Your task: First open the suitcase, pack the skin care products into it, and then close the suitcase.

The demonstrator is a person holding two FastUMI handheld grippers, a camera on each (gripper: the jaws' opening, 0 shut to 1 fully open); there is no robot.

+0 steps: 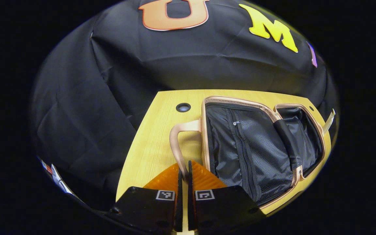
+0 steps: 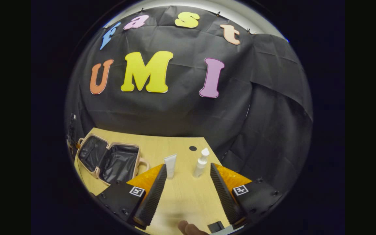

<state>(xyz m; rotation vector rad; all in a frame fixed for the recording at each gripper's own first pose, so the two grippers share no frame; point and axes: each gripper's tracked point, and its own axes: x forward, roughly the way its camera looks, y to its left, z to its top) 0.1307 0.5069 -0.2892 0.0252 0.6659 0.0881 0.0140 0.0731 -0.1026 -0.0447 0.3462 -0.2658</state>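
Observation:
The pink suitcase [image 1: 259, 153] lies open on the wooden table [image 1: 155, 143], its black lining and mesh zip pocket showing. My left gripper [image 1: 183, 167] is shut on the suitcase's pink handle [image 1: 175, 143], which runs between the two fingertips. In the right gripper view the open suitcase [image 2: 109, 160] sits at the left of the table. A white tube [image 2: 170, 164] and a white pump bottle [image 2: 201, 162] stand upright just beyond my right gripper [image 2: 188, 165], which is open with nothing between its fingers.
A round cable hole [image 1: 183, 107] sits in the table behind the handle, and the same hole [image 2: 193, 148] lies behind the bottle. The table's edges fall off close to the left of the handle. Bare wood [image 2: 188, 199] stretches between the right fingers.

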